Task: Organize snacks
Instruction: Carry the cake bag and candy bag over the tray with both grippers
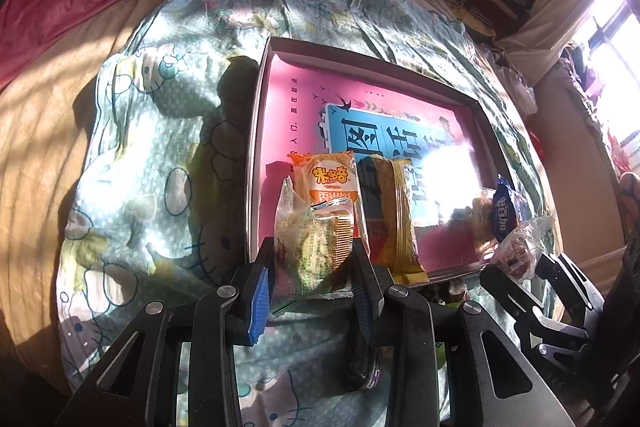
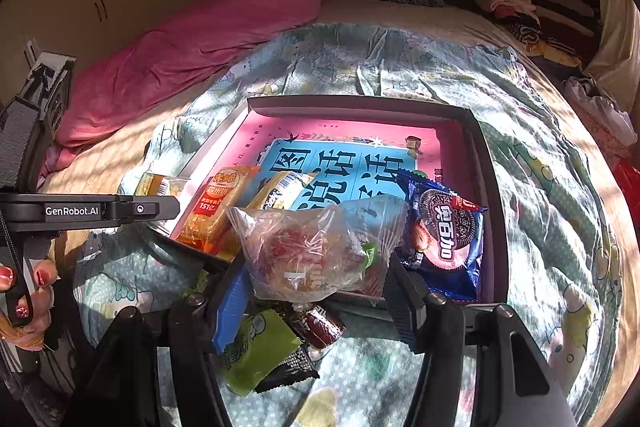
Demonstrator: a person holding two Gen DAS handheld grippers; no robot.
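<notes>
A shallow grey box (image 1: 256, 131) (image 2: 486, 163) with a pink and blue printed bottom lies on the patterned quilt. Inside it rest an orange snack packet (image 1: 330, 177) (image 2: 218, 203), a yellow packet (image 1: 394, 215) (image 2: 280, 189) and a blue cookie packet (image 2: 448, 235) (image 1: 505, 211). My left gripper (image 1: 314, 259) is shut on a clear wrapped pastry (image 1: 316, 239), held over the box's near left corner. My right gripper (image 2: 316, 287) is shut on a clear bag of red sweets (image 2: 308, 251) (image 1: 516, 251) at the box's near edge.
Loose snacks lie on the quilt below my right gripper: a green packet (image 2: 256, 347), a black one (image 2: 288, 371) and a dark red sweet (image 2: 320, 325). A pink blanket (image 2: 192, 47) lies at the far left. Clothes (image 2: 516, 11) pile at the far right. A hand (image 2: 36, 307) holds the left gripper.
</notes>
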